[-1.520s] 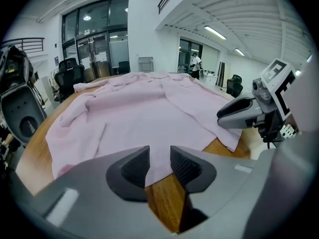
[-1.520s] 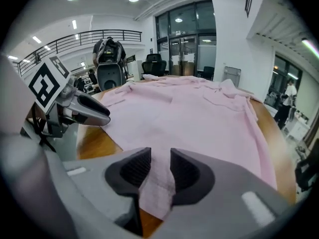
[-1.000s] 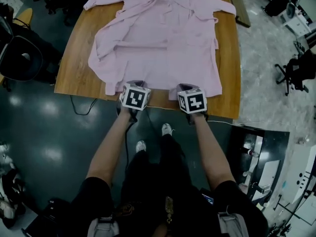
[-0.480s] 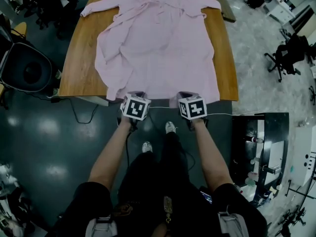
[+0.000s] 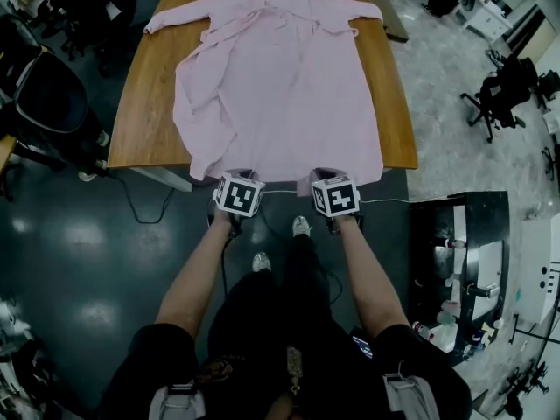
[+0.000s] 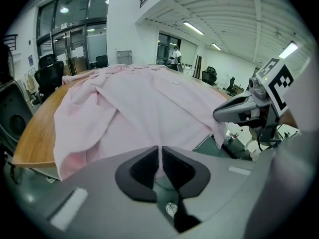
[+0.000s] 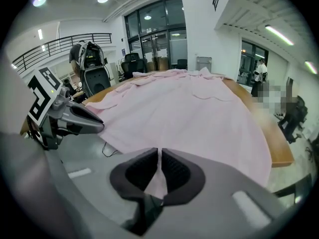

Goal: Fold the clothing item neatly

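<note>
A pink long-sleeved shirt lies spread on the wooden table, collar far, its hem drawn over the near edge. My left gripper pinches the hem left of centre and my right gripper pinches it right of centre. In the left gripper view the dark pads of the left gripper stand a sliver apart with pink cloth between them. The right gripper has the same thin fold of shirt in its pads. Both sets of jaws have just been opening slightly, and the cloth is still pinched.
Black office chairs stand left of the table and at the far right. A dark cabinet stands to my right. A cable trails on the floor below the table's edge, near the person's feet.
Both grippers have drawn back toward the person, dragging the shirt with them. The hem, which lay on the wood, now reaches over the near edge.
</note>
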Available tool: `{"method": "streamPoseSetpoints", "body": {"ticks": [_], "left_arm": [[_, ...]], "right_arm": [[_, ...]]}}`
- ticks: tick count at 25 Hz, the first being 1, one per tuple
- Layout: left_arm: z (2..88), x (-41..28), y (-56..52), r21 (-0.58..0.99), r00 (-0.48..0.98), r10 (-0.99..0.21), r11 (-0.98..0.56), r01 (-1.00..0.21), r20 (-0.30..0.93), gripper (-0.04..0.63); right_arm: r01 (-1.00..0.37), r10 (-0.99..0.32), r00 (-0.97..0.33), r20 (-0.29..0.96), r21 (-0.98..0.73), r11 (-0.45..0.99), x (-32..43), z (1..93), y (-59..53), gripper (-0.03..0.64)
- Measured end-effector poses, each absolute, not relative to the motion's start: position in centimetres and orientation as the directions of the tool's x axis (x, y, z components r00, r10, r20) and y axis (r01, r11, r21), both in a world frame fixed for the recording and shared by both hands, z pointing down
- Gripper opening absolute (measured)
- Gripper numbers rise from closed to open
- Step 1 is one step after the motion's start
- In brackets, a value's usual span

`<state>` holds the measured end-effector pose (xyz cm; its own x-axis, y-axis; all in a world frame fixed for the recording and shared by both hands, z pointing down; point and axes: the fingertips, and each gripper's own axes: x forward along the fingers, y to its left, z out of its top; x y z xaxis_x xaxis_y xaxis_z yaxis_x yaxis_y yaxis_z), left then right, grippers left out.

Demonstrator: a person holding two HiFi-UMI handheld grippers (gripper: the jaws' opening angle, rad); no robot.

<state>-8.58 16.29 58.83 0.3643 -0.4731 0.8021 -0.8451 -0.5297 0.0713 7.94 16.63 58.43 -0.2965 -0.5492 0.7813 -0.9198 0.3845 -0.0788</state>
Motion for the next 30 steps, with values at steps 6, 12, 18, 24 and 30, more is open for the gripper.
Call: {"method": "streamPoseSetpoints", "body": {"ticks": [6, 12, 18, 24, 30], "left_arm": [[57.3, -10.0, 16.5, 0.06, 0.357, -0.547, -0.486, -0.872, 0.757, 0.075], [55.0, -15.9, 16.8, 0.0, 0.238, -0.674, -0.333, -0.943, 0.7, 0.077], [54.1, -21.2, 17.2, -0.055, 0.116, -0.717, -0.211, -0.976, 0.687, 0.14], [55.9, -23.9, 17.4, -0.033, 0.076, -0.691, -0.142, -0.989, 0.719, 0.156], [56.5, -25.0, 16.6, -0.001, 0.066, -0.683, -0.098, -0.995, 0.727, 0.156]], "right_arm": [[-0.898, -0.578, -0.331, 0.746, -0.06, 0.437, 7.5, 56.3, 16.2, 0.041], [-0.809, -0.561, -0.468, 0.682, -0.075, 0.583, 1.2, 53.7, 14.1, 0.041], [-0.656, -0.453, -0.611, 0.65, -0.095, 0.749, -7.6, 52.5, 11.9, 0.041], [-0.529, -0.343, -0.654, 0.674, -0.083, 0.845, -14.5, 53.8, 8.5, 0.044], [-0.511, -0.312, -0.6, 0.737, -0.054, 0.858, -16.3, 56.8, 5.1, 0.124]]}}
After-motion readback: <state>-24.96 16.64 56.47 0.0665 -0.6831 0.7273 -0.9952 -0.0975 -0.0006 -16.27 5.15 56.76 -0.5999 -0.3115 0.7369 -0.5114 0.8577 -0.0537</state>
